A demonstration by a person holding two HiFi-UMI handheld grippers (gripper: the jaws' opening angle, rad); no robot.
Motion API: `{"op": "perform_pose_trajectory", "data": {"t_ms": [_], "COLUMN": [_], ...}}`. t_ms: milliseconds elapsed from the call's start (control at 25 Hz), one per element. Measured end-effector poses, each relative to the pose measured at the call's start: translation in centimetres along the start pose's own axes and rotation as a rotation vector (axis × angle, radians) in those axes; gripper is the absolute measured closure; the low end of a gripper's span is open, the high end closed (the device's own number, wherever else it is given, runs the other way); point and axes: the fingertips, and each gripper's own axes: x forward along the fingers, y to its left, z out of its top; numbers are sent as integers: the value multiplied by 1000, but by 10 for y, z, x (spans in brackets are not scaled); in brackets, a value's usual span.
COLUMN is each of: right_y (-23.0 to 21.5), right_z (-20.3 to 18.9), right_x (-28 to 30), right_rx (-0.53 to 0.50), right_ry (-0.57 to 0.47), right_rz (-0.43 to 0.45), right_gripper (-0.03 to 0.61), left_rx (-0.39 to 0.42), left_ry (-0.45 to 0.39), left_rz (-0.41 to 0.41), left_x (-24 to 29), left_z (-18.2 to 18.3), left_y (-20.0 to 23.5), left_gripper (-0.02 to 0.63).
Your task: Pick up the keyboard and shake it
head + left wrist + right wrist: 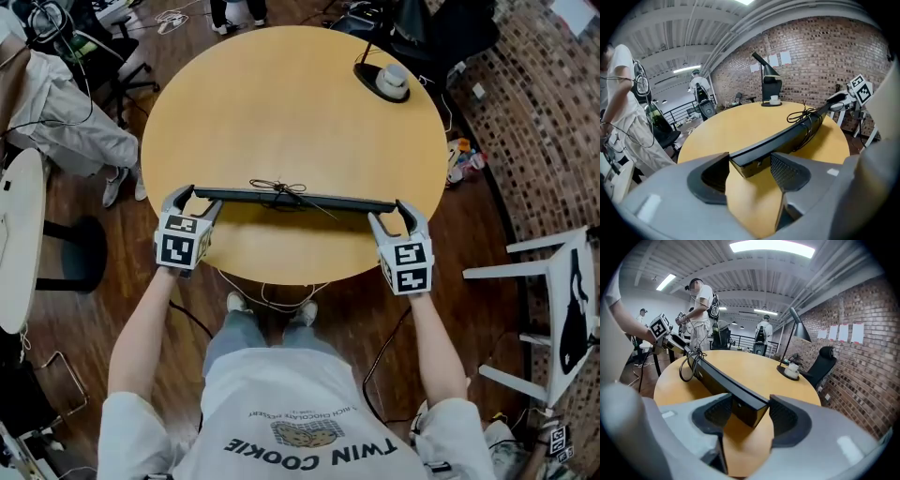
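From above, in the head view, the keyboard (309,199) lies crosswise in front of me, its long axis running left to right over the near part of the round bench (281,103). It is turned up on edge, so I see only a thin dark bar with a shadow beneath it. Its cable (281,189) is bundled at the middle. The left tongs (199,199) meet its left end and the right tongs (392,211) its right end. Neither is nearer than the other: each has one end, and the board spans the gap between them.

Along the left gripper view, the keyboard's end sits between the two pads. The jaws are drawn in to the thickness of the board and pinch it. The rest of the board runs away toward the far right, with the coiled cable partway along. Bare bench top shows under the gripped end, so I judge that end is off the surface.

Along the right gripper view it is the same at the other end. The jaws are narrowed onto the board's end, with a pad against each face, and the board runs off to the left.

With both ends gripped and the board seemingly clear of the bench, this fits just after lifting, mid-shake, or just before setting down. I cannot say which.
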Motion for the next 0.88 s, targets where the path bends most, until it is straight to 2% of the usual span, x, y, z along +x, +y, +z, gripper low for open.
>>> {"op": "perform_pose_trajectory", "data": {"t_ms": [120,280,440,680,760,880], "right_y": [12,21,30,37,42,50], "right_z": [-5,-9,-19,-34,-38,-48], "right_x": [-11,-22,-30,-36,-38,-40], "right_rx": [-33,-66,-87,-139,-174,-284], "right_ry": [-28,-43,-18,36,57,114], "right_rz": [-43,-101,-157,-269,-300,-323], "right_gripper": [328,330,330,341,343,349], "left_rx": [8,38,72,69,82,125], "left_ry": [10,-22,-27,-4,1,2], "left_rz": [-3,8,-9,-23,-22,-8], "left_x": [-5,-13,-12,-11,-12,-16], "left_z": [-13,-18,-24,-34,-39,-46], "left_y": [-2,-2,-4,-8,-10,-12], "left_gripper": [334,341,348,348,348,356]}}
